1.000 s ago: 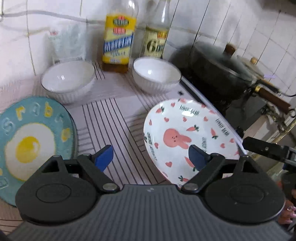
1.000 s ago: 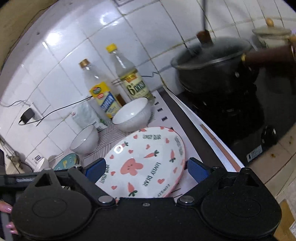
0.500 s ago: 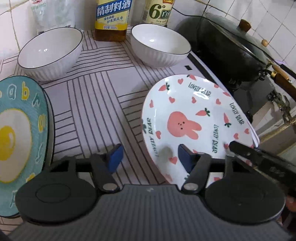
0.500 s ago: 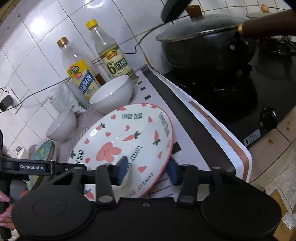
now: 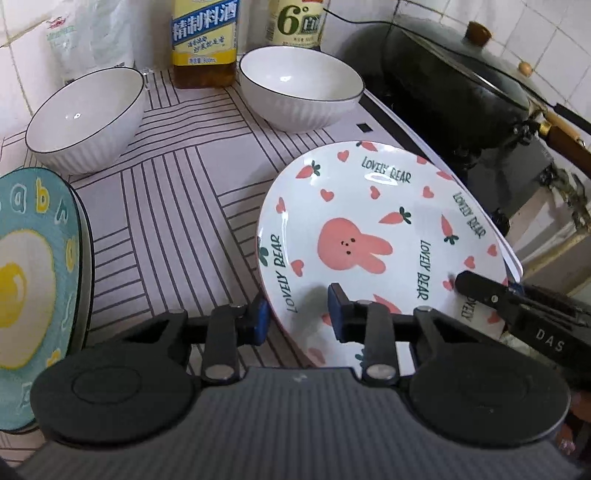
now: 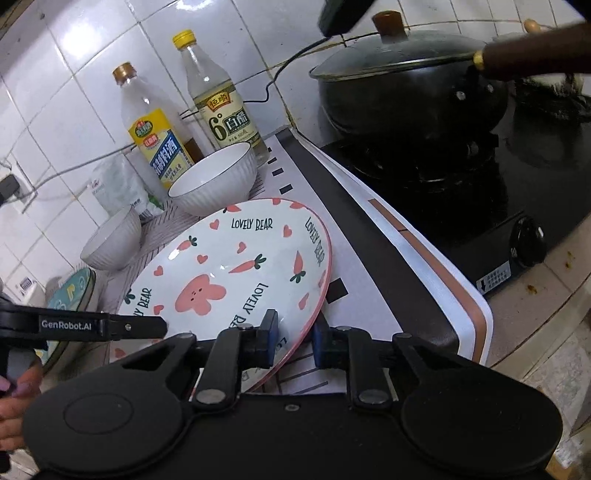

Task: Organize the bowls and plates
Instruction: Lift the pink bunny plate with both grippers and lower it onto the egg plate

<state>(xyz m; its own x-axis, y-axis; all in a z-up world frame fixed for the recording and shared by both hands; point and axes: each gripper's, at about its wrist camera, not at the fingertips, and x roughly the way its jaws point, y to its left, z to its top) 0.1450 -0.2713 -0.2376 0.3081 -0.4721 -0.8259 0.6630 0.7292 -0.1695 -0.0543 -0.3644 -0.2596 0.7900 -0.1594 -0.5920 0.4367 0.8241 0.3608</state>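
Note:
A white bunny plate [image 5: 376, 229] with carrots and hearts lies on the striped mat, its near edge raised. My left gripper [image 5: 297, 317] straddles its near left rim, with the jaws narrowed around it. My right gripper [image 6: 293, 338] straddles its near right rim [image 6: 314, 314], with the jaws close on both sides. The plate also fills the middle of the right wrist view [image 6: 229, 273]. A teal egg plate [image 5: 33, 288] sits at the left. Two white bowls [image 5: 88, 118] [image 5: 301, 92] stand at the back.
Two bottles [image 5: 205, 40] [image 5: 297, 22] and a bag [image 5: 92, 37] stand against the tiled wall. A black lidded pot [image 6: 410, 85] sits on the stove to the right. The striped mat [image 5: 166, 206] covers the counter. The counter edge drops off at the right.
Both grippers have moved in to the bunny plate's near rim and their jaws have narrowed around it. The plate's near edge has tilted up.

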